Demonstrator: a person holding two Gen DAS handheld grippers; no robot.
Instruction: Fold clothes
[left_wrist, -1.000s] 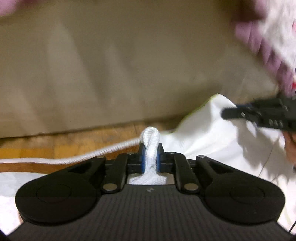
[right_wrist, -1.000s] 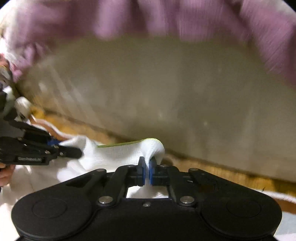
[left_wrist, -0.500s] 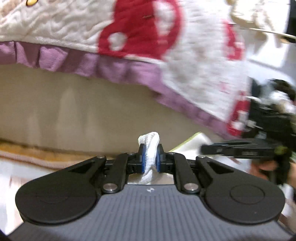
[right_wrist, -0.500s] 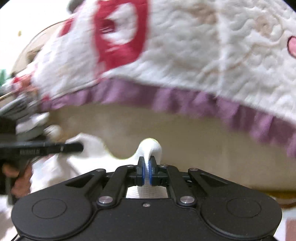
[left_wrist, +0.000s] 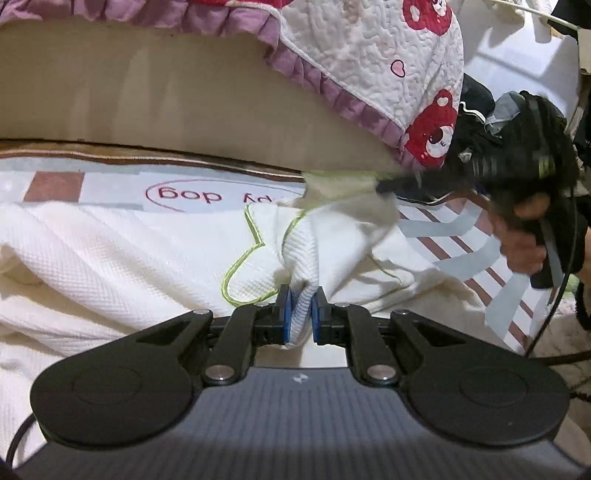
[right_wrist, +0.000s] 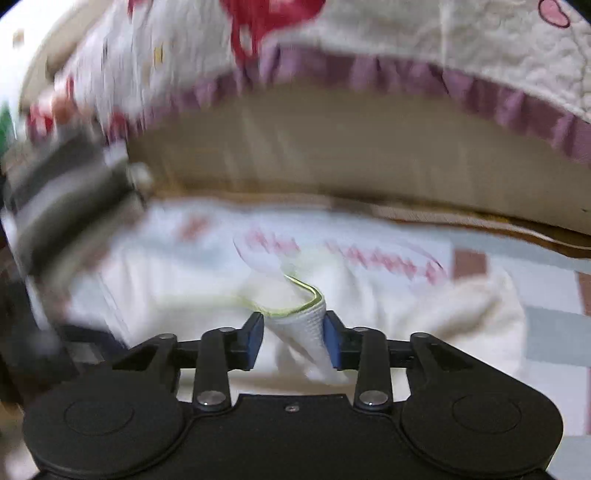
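Left gripper (left_wrist: 300, 310) pinches white garment (left_wrist: 110, 251); right gripper (right_wrist: 293, 339) wide, cloth loose between. Lay edges flat on mat (left_wrist: 92, 177) w/o bunching.

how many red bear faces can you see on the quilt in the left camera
3: one bear face at the top, one lower near the frill, one at the quilt's corner. More may be hidden.
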